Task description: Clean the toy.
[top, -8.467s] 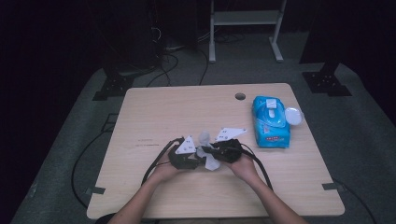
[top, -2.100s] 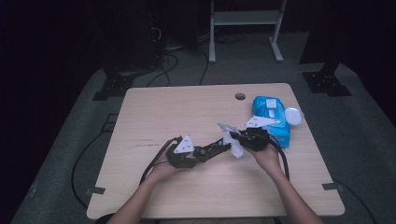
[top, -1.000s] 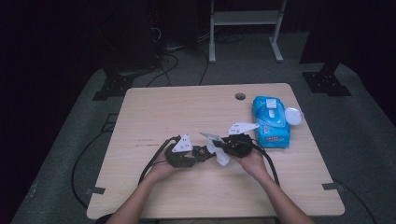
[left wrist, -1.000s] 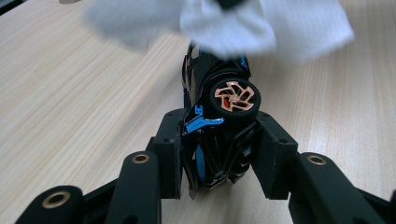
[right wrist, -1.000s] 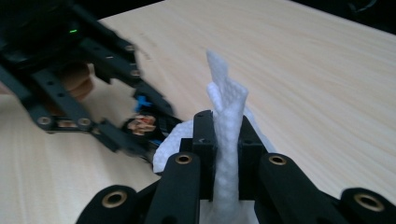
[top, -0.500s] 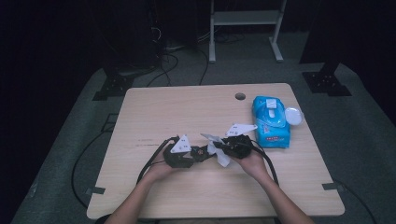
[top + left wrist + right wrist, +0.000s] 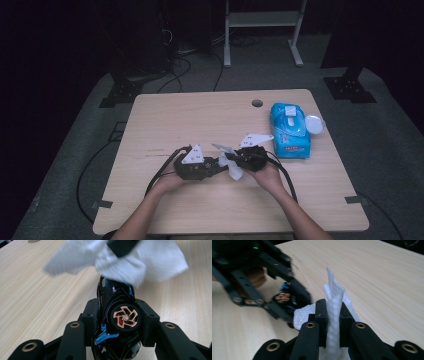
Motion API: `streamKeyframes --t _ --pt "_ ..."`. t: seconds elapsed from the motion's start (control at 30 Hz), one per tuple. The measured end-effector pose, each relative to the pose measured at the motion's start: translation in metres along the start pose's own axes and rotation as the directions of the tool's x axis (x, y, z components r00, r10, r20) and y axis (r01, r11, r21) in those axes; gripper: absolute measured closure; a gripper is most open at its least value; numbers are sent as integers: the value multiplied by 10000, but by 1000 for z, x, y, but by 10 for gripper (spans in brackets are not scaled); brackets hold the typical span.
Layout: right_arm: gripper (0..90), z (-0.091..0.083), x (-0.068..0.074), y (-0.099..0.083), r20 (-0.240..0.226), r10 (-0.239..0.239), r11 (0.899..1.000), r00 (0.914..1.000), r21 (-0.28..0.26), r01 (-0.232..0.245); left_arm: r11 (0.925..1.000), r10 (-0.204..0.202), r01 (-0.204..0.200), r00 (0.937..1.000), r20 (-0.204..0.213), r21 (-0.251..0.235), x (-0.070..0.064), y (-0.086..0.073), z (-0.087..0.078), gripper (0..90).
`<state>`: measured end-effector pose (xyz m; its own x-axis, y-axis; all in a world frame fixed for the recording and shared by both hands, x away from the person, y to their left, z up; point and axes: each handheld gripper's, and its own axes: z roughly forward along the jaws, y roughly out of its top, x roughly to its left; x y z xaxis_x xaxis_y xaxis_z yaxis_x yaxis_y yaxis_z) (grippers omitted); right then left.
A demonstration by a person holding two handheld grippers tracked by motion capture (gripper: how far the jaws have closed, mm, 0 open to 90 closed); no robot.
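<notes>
My left gripper (image 7: 218,165) is clamped on a small black toy car (image 7: 117,307) — in the left gripper view its jaws press both flanks of the car, with one copper-spoked wheel (image 7: 124,317) turned up toward the camera and blue trim showing along the body. My right gripper (image 7: 231,158) pinches a white wet wipe (image 7: 334,305); in the right gripper view the textured sheet stands up between the two closed jaws and bunches out behind them. The two tools meet nose to nose near the front middle of the wooden table (image 7: 200,115), and the wipe lies draped over the far end of the car, touching it, so that part of the body is hidden under the cloth. In the high view the wipe (image 7: 234,167) hangs as a pale patch between my two hands. Off to the right, well apart from the grippers, a blue pack of wipes (image 7: 289,131) lies flat on the table with its round white lid (image 7: 314,124) flipped open beside it.
</notes>
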<state>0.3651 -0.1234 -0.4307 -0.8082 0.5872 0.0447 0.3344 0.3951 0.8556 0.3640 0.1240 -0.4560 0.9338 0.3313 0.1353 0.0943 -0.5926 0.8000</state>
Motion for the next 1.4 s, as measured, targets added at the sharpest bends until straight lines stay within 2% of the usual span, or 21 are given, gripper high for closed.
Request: streamKeyframes --t 0.1,0.13,0.27,0.3,0.4,0.5,0.53,0.6,0.63,0.67,0.7,0.73,0.77,0.83,0.87,1.0,1.07,1.2,1.27,1.33,1.4 --pt "816 -9 -10 -3 389 223 9998 9990 -18 -222 10000 67 -67 10000 5 3 -1 0 0 590" --pt "816 -11 -13 -4 348 382 9993 9987 -66 -380 10000 66 -66 10000 5 -4 -1 1 0 591" --pt "816 -14 -11 -3 381 262 9996 9989 -124 -258 10000 43 -44 10000 28 35 -1 1 1 591" --pt "816 -14 -7 -1 229 146 9994 9996 -312 -138 10000 -54 53 9999 92 31 0 1 0 591" --pt "815 -14 -6 -1 29 217 9990 9998 -401 -216 9999 -129 129 9998 174 28 1 0 -1 591" --pt "816 -15 -12 -5 301 302 9991 9991 -311 -292 9999 -115 114 9998 172 39 1 0 -1 591" --pt "816 -20 -18 -9 481 540 9975 9974 -487 -516 9999 -76 75 9998 159 89 0 1 -1 590" --pt "816 -23 -20 -11 479 710 9959 9963 -602 -681 9999 -48 45 9998 179 143 0 1 -1 588" --pt "816 -29 -23 -13 473 854 9940 9952 -730 -818 9997 -193 185 9989 437 167 2 3 -1 561" --pt "816 -29 -23 -13 473 854 9940 9952 -730 -818 9997 -193 185 9989 437 167 2 3 -1 521" --pt "816 -31 -23 -14 465 852 9937 9953 -770 -815 9989 -217 194 9983 545 418 2 6 -1 521" --pt "816 -33 -23 -14 514 825 9936 9953 -820 -781 9984 -107 84 9991 416 568 1 9 -1 444" --pt "816 -33 -23 -14 514 825 9936 9953 -820 -781 9976 -43 23 9995 303 687 1 11 -1 444" --pt "816 -34 -27 -16 468 943 9918 9944 -912 -898 9973 -57 31 9993 358 737 2 14 -1 420" --pt "816 -32 -29 -18 320 1091 9907 9935 -858 -1060 9961 -278 254 9992 273 848 3 17 2 394" --pt "816 -27 -30 -24 126 1127 9905 9935 -804 -1114 9921 -439 404 9987 271 1187 4 21 9 387" --pt "816 -25 -33 -28 77 1192 9908 9928 -660 -1185 9897 -558 509 9979 331 1337 4 24 13 408" --pt "816 -25 -43 -37 89 1624 9858 9867 -446 -1619 9859 -419 352 9984 374 1635 5 28 15 566" --pt "816 -26 -43 -38 -104 1785 9824 9839 -547 -1788 9849 -525 443 9976 445 1676 7 28 14 575" --pt "816 -27 -39 -33 -201 1703 9825 9852 -733 -1713 9845 -429 344 9980 459 1719 7 28 13 576" --pt "816 -28 -35 -25 -401 1630 9807 9858 -1027 -1664 9833 -530 416 9968 602 1774 7 27 11 576"
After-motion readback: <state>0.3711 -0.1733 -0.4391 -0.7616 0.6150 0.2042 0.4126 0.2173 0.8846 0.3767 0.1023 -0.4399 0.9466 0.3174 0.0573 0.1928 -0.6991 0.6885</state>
